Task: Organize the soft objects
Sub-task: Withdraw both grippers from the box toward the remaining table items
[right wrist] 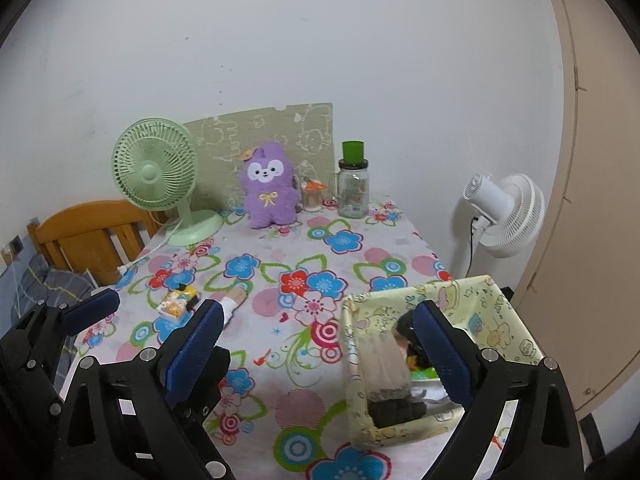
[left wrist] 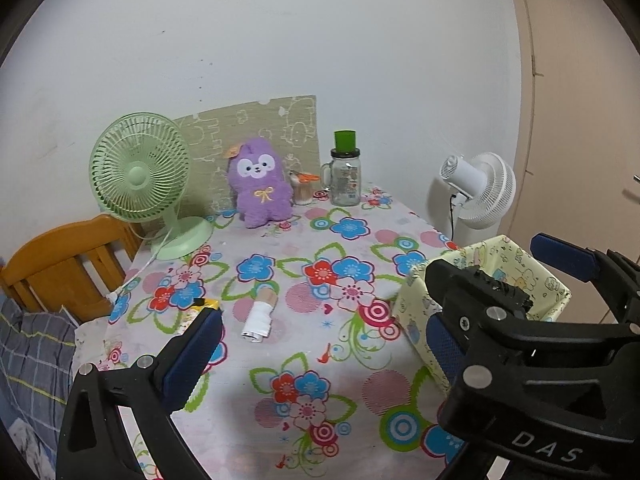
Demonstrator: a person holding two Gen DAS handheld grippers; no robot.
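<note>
I see a purple plush toy (right wrist: pixel 271 188) with a white face and yellow bow. My gripper pads (right wrist: pixel 196 350) are dark blue on black frames. The tablecloth (right wrist: pixel 304 292) shows blue, red and pink flowers with green leaves on white. The fabric basket (right wrist: pixel 496 312) is pale yellow with cartoon prints. The desk fan (right wrist: pixel 154 170) is mint green.

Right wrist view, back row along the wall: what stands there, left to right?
Green fan → purple plush toy → small jar of sticks → glass jar with the green cap → white fan, off the table beside the wall.
</note>
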